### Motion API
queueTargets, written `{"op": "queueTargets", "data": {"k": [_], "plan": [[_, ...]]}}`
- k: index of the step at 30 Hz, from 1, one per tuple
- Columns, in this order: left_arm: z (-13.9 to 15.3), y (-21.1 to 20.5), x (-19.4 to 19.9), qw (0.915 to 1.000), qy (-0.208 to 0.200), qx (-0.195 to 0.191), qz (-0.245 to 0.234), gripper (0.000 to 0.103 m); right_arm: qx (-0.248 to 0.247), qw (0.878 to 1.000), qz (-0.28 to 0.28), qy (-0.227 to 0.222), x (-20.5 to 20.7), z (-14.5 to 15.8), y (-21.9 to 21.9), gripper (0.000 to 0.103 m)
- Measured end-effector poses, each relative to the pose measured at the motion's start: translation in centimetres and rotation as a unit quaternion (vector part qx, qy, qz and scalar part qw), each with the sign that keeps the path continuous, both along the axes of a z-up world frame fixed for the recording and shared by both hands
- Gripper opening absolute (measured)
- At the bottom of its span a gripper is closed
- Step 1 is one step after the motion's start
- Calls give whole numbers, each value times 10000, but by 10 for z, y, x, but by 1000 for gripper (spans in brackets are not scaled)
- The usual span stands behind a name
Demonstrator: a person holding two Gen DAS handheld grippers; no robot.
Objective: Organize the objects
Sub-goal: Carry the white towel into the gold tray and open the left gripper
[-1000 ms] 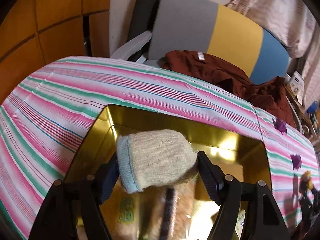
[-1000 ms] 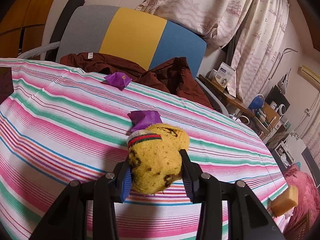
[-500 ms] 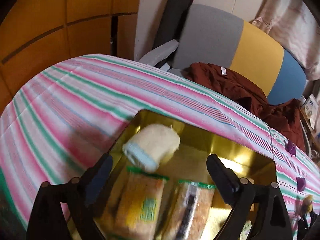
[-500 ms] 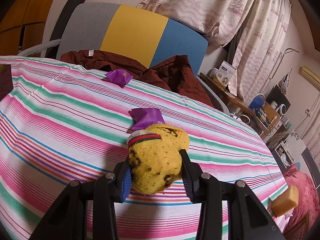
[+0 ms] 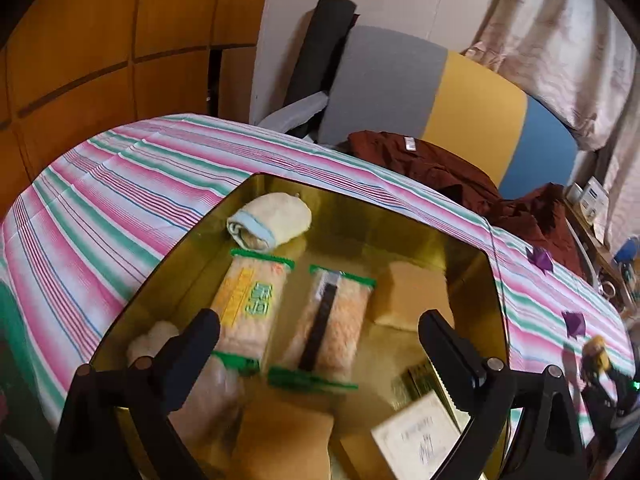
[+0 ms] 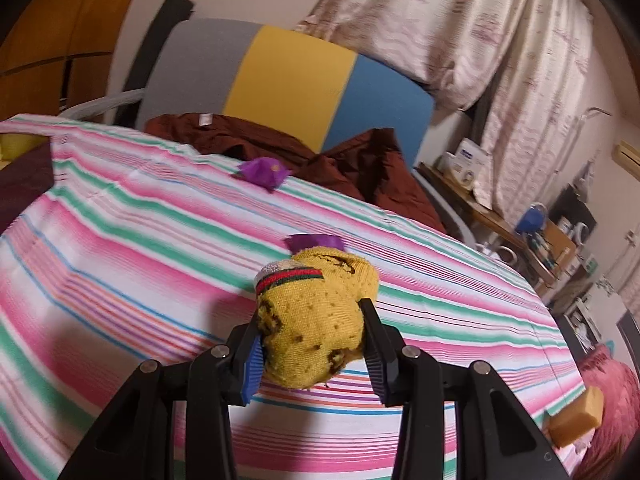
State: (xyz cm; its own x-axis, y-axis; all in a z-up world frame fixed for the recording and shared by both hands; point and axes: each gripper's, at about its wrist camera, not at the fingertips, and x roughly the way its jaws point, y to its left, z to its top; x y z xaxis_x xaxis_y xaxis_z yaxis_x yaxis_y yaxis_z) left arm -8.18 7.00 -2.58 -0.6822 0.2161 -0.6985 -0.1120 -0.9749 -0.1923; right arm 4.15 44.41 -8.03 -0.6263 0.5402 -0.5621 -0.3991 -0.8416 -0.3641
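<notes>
1. Left wrist view: my left gripper [image 5: 318, 326] hangs over the gold tray [image 5: 472, 240] with its jaws opening and nothing between them. The cream rolled sock [image 5: 270, 221] lies loose in the tray's far corner, so I judge this drop finished.
2. Counted in the tray: one cream sock, two green-edged snack packets [image 5: 250, 306], two tan sponge blocks [image 5: 412, 296], one white card [image 5: 420, 438]. Blurred pale things at the near left I cannot tell.
3. Right wrist view: my right gripper [image 6: 312, 354] is clamped on the yellow rolled sock [image 6: 316, 320], held above the striped cloth [image 6: 120, 240], well apart from the tray.
4. Counted on the cloth: two purple wrappers [image 6: 262, 171], one tan block [image 6: 576, 416] at the right edge.
5. Next, I judge, the yellow sock goes left to the tray, beside the cream one, released only once it is over the rim.
</notes>
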Motion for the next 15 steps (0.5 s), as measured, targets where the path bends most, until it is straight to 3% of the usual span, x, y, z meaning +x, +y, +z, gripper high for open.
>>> {"op": "queueTargets", "data": {"k": [4,8,15], "plan": [[2,-1,16,9998,148,-72,-89,101,-245,9986,458,-101,-3,5,-15,42],[-3,-6,27,9998,133,-10,-158,101,-650,9943,837,70,-5,18,-39,42],[-8,-11,45,9995,122,18,-290,101,-1358,9772,1571,435,-25,53,-95,42]]}}
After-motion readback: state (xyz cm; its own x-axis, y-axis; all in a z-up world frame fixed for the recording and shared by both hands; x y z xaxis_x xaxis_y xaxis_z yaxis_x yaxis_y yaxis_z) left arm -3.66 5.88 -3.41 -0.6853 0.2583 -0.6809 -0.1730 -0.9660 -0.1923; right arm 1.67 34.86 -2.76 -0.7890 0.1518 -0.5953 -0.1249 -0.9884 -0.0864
